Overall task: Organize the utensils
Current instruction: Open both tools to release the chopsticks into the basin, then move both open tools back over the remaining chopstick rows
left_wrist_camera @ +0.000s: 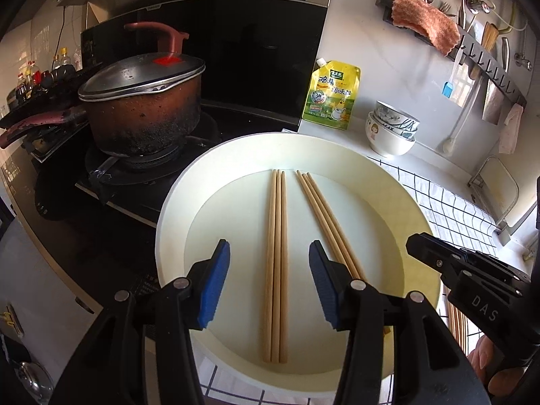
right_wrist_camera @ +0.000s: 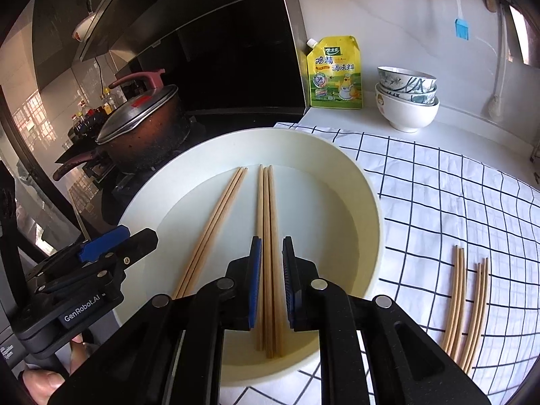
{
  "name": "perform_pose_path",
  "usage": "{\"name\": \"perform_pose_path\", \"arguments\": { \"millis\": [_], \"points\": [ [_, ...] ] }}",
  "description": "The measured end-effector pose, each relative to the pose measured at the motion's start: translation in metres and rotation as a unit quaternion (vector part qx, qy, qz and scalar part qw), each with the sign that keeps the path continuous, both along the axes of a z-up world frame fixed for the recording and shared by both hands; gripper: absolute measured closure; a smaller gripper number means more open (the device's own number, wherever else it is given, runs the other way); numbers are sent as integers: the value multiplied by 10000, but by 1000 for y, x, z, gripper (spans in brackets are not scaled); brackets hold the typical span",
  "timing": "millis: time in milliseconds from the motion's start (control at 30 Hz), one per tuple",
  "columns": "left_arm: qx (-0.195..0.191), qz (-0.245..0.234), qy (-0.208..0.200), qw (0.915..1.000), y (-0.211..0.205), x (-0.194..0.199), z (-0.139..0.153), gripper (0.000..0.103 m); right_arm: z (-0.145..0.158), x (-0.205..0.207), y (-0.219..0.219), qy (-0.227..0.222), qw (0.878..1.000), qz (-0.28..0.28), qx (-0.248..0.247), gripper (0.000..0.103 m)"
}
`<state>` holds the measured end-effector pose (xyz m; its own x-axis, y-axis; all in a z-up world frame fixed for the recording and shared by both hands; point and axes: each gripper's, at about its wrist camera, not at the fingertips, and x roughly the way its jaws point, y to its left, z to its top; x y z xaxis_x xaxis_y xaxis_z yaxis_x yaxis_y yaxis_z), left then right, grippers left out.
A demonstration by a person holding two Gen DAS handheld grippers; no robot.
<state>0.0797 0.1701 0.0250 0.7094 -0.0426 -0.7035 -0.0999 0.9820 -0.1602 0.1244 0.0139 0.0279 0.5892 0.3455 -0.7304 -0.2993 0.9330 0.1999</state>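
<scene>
A white round basin (left_wrist_camera: pixel 175 209) (right_wrist_camera: pixel 371 189) holds two bundles of wooden chopsticks side by side. My left gripper (left_wrist_camera: pixel 270 246) hangs open above the left bundle (left_wrist_camera: pixel 275 222), touching nothing. Beside it, the right bundle (left_wrist_camera: pixel 320 209) lies slanted and runs behind my right blue pad. In the right wrist view my right gripper (right_wrist_camera: pixel 271 239) stands just above its bundle (right_wrist_camera: pixel 266 202) with a narrow gap; the sticks lie loose on the basin floor. More chopsticks (right_wrist_camera: pixel 457 297) rest on the checked cloth (right_wrist_camera: pixel 438 185) to the right. Each gripper shows in the other's view (left_wrist_camera: pixel 413 241) (right_wrist_camera: pixel 141 234).
A scorched lidded pot (left_wrist_camera: pixel 141 114) sits on the stove left of the basin. Behind the basin are a yellow seasoning pouch (left_wrist_camera: pixel 332 94) and stacked bowls (left_wrist_camera: pixel 391 128). On the wall at the right, a rack (left_wrist_camera: pixel 472 54) carries an orange cloth and tools. A person's fingers (right_wrist_camera: pixel 44 378) hold the left gripper's handle.
</scene>
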Motion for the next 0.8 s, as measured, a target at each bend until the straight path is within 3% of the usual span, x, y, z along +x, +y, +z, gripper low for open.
{"name": "perform_pose_path", "arguments": {
  "millis": [467,600,800],
  "points": [
    [-50,-325,-27,9995,-49,-24,5,53,14,-40,-53,-227,9990,-364,111,86],
    [-49,-396,-19,9992,-64,-29,4,47,13,-50,-74,-263,9983,-507,107,83],
    [-58,-573,-24,9983,-88,-33,4,46,10,-63,-109,-278,9964,-797,54,81]
  ]
}}
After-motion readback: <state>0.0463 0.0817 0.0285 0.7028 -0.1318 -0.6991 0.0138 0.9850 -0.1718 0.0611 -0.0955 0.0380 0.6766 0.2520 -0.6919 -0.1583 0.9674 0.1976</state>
